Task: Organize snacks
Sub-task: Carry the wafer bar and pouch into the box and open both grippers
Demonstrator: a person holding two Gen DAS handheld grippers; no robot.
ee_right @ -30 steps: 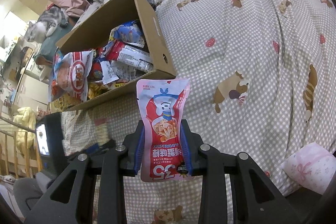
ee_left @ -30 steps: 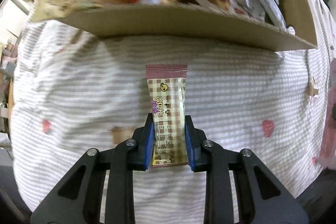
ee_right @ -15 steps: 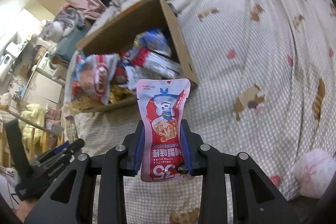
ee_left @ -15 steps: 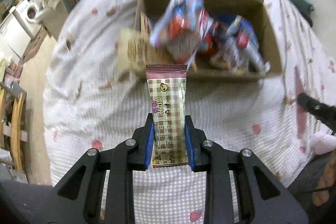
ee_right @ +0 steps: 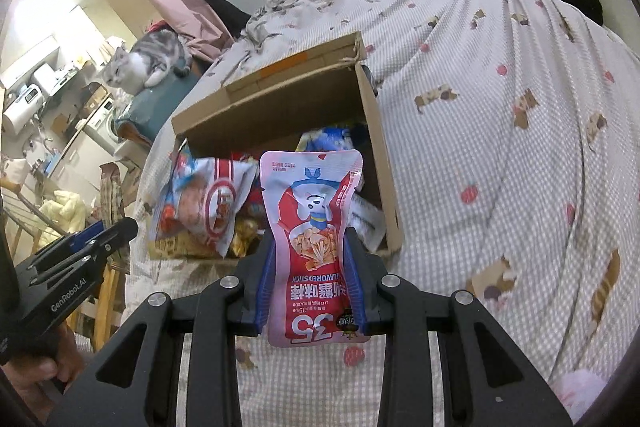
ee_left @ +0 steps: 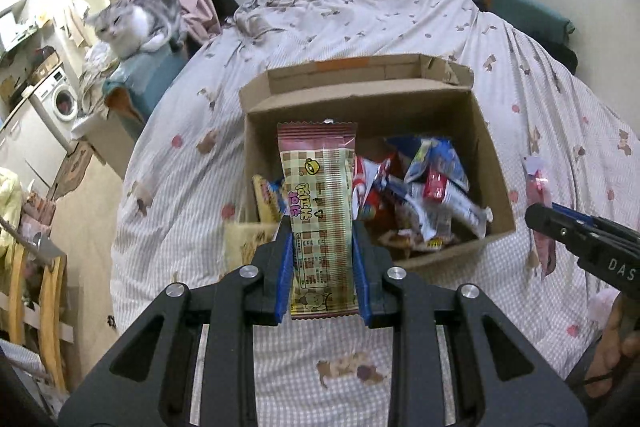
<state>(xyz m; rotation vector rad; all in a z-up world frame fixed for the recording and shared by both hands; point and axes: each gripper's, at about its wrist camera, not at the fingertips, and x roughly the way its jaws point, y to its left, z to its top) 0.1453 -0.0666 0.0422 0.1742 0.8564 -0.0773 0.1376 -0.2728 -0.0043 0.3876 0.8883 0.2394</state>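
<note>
Two clamped claws: left gripper [ee_left: 322,269] grasping checkered brown-pink wafer packet [ee_left: 320,215], right gripper [ee_right: 310,285] grasping red-pink snack pouch [ee_right: 314,247]; mid-carry, next releasing over open cardboard box [ee_left: 492,163].

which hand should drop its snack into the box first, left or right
Probably left. The left gripper holds the checkered bar lined up over the open cardboard box. The right gripper, holding the red pouch, views the box from its side.

Left tongs [ee_left: 322,267] and right tongs [ee_right: 310,275] are both clamped, raised side by side.
</note>
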